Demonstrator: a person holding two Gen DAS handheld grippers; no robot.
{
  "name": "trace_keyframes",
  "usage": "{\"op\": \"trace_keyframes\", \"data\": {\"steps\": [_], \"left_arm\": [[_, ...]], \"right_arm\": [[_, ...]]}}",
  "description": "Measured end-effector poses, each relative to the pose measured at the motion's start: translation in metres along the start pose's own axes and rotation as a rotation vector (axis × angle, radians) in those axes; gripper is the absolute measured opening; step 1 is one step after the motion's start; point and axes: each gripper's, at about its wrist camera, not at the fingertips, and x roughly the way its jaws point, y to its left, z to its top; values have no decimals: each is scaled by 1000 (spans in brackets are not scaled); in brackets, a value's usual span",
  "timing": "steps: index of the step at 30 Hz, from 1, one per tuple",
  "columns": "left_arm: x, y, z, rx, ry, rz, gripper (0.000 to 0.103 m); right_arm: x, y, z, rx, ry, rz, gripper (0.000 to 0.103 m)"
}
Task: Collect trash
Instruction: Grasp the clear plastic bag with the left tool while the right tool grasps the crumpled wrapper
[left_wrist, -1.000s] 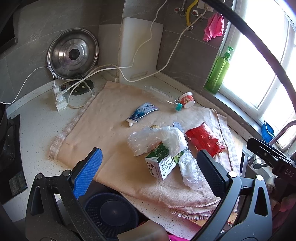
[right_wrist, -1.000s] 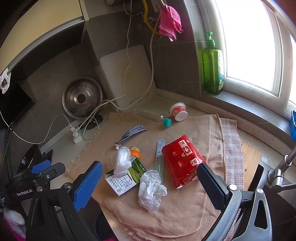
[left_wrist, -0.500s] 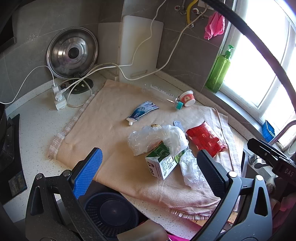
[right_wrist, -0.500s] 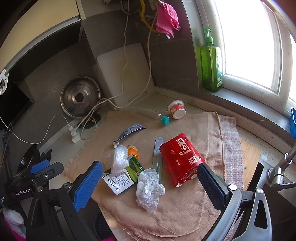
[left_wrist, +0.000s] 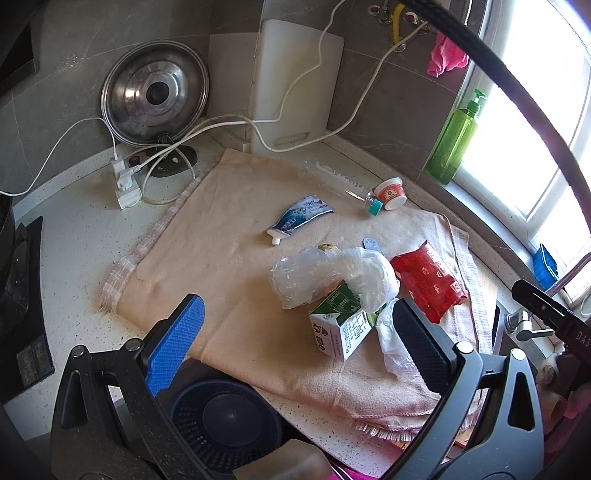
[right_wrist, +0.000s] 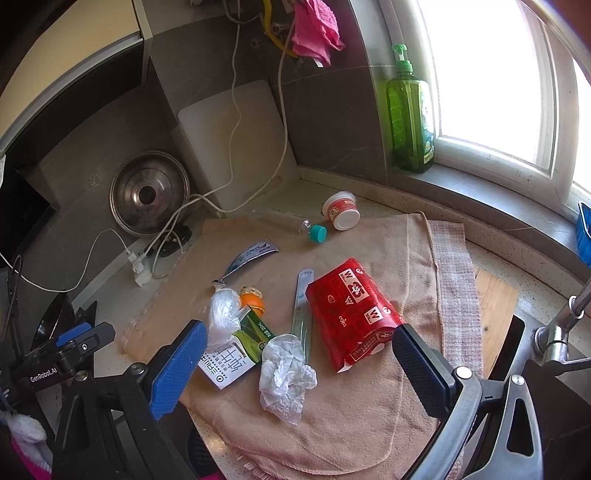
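Trash (right_wrist: 351, 314) on towel-covered kitchen counter (left_wrist: 81, 236)

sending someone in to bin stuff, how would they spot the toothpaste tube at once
Start at the peach towel spread over the countertop. The toothpaste tube lies flat near the towel's middle, alone, toward the wall from the heap of plastic bag and carton. It is the only blue-and-white squeezed tube, with a white nozzle.

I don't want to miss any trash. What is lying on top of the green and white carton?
A crumpled clear plastic bag drapes over the carton's top end. Just behind it an orange fruit peeks out. Whatever lies under the bag is covered.
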Motion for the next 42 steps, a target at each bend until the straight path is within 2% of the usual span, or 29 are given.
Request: {"op": "trace_keyframes", "data": {"steps": [4,11,19,25,27,30,35,39,42], "left_arm": [[12,8,0,-9,32,-8,103],[41,14,1,-51,116,-78,100],[96,27,12,-147,215,-152,78],[139,43,15,-276,306,-242,73],[142,39,17,-273,315,-274,73],[143,26,23,-224,318,-280,73],[158,15,32,-161,340,-245,73],[179,18,34,-163,373,-226,73],[197,24,32,-198,408,-244,73]], "right_arm": [[13,-11,-5,24,37,31,95],[41,-22,-26,69,135,87,88],[64,-24,-41,70,207,107,86],[76,-25,-46,55,233,116,84],[80,-25,-48,51,243,123,81],[87,-23,-50,47,261,129,79],[97,-19,-54,38,285,136,78],[105,-14,-54,14,294,136,78],[112,-12,-53,5,305,138,78]]}}
